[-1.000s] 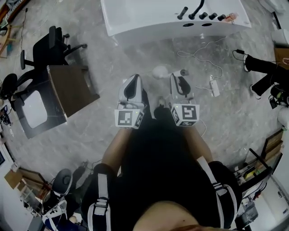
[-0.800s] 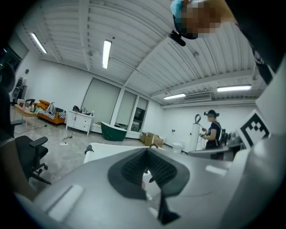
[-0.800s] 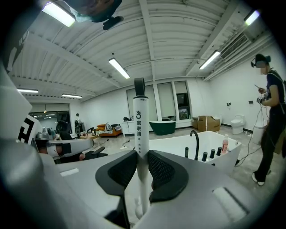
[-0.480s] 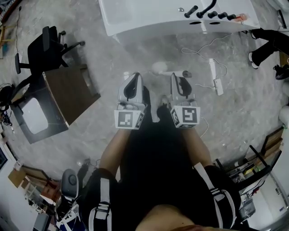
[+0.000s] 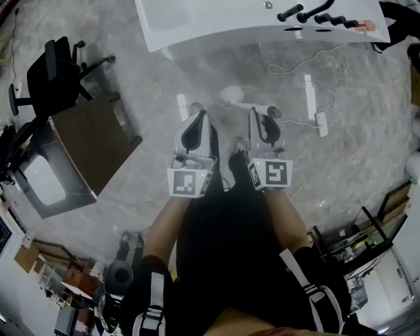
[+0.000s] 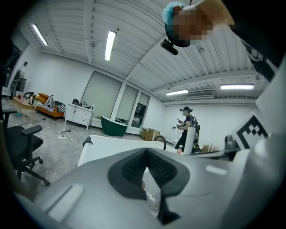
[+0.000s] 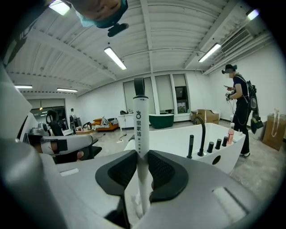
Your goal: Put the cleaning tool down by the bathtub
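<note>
Right gripper: jaws clamped on the white handle of the cleaning tool. Both pads press the shaft from either side. In the right gripper view the handle stands upright through the jaws, printed lettering facing me, dark end cap at 12 o'clock.

From the head view the tool lies crosswise just past my gripper tips. Its round white head is out at 10 o'clock of the right gripper and the capped end at 1 o'clock. I cannot tell how high it sits off the grey stone floor.

Left gripper: jaws together at the tips, nothing between them. It sits level with the right gripper, just beside it at 9 o'clock, and apart from the tool.

The white bathtub is at 12 o'clock, well ahead of both grippers, with bare floor between it and the tool. Black tap fittings line its near deck toward 1 o'clock, and a pink bottle stands at the end of that row.

A white power strip with a loose cable lies on the floor at 2 o'clock. A black office chair is at 10 o'clock and a brown tabletop at 9 o'clock. A person stands by the tub's far end, at 3 o'clock in the right gripper view. A green tub stands far back in the room.
</note>
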Tool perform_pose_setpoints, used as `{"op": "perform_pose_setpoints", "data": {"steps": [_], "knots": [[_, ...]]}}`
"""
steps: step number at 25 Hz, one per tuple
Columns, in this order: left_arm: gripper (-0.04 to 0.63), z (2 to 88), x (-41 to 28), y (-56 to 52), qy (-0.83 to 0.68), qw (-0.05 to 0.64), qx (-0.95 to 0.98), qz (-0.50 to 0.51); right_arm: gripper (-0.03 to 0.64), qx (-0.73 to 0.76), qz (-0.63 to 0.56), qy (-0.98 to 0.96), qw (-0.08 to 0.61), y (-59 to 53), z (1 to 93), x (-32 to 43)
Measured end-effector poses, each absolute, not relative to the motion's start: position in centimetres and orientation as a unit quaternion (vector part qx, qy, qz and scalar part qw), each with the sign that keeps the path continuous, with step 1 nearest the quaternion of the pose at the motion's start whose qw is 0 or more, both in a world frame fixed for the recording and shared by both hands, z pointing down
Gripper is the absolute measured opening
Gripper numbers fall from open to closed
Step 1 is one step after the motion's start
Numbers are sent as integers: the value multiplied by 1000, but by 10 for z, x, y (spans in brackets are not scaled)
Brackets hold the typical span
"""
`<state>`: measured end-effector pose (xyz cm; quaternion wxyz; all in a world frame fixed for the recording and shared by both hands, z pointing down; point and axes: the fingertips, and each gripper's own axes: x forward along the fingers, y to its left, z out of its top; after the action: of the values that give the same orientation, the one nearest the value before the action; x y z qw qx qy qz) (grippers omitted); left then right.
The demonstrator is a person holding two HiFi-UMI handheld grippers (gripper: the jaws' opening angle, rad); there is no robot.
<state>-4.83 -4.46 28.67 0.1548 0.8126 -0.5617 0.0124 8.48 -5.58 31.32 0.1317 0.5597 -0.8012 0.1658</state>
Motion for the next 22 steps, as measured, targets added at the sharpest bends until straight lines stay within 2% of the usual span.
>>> {"op": "perform_pose_setpoints", "data": {"steps": [22], "knots": [[8,433,-90,-101,-576,166,800,21,84,577,180,-782,151,-128,478,44]]}}
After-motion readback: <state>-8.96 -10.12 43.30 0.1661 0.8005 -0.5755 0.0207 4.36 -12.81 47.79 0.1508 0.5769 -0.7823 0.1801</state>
